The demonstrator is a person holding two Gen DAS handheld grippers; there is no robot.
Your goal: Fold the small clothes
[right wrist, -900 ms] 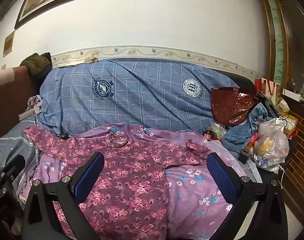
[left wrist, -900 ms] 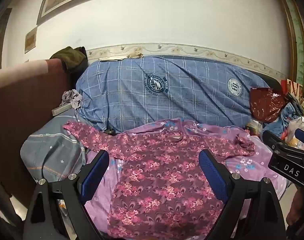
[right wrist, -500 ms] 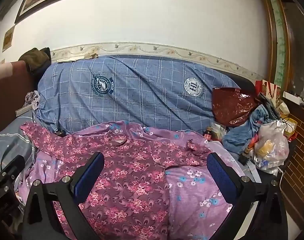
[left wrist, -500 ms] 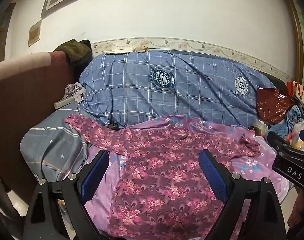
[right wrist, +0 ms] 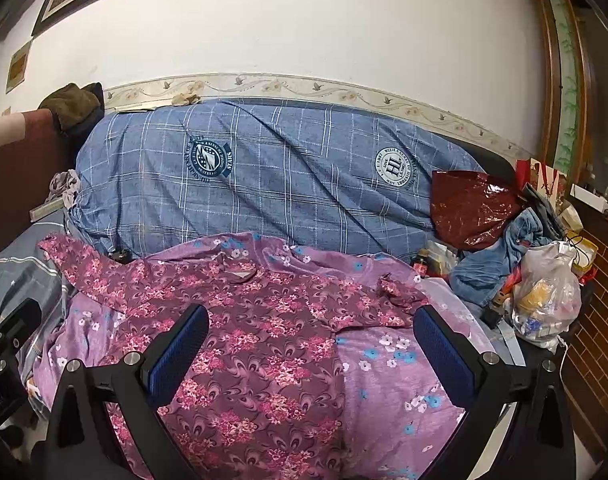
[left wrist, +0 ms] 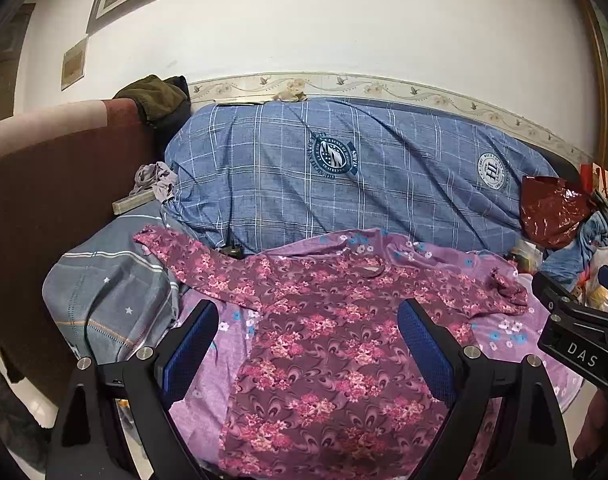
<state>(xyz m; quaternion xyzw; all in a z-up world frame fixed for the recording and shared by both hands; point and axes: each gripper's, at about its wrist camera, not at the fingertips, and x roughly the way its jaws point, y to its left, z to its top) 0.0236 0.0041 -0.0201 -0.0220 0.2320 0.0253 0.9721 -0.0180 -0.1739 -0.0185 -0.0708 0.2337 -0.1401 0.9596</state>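
Note:
A dark pink floral long-sleeved top (left wrist: 320, 344) (right wrist: 248, 344) lies spread flat on a lilac flowered sheet (left wrist: 504, 332) (right wrist: 388, 376), sleeves stretched out to both sides. My left gripper (left wrist: 308, 344) hovers open above the top's body, nothing between its blue pads. My right gripper (right wrist: 312, 344) is also open, held over the top's right half and the bare sheet, gripping nothing. Its black body (left wrist: 580, 344) shows at the right edge of the left wrist view.
A blue checked quilt (left wrist: 344, 176) is bunched against the wall behind. A grey striped pillow (left wrist: 104, 296) and a brown headboard (left wrist: 44, 208) are at the left. A red foil bag (right wrist: 472, 208), blue clothes (right wrist: 492, 264) and a plastic bag (right wrist: 548, 292) crowd the right.
Both views have shifted slightly: the top and the quilt now sit a little further right in the left wrist view and a little lower. Both grippers stay open and empty.

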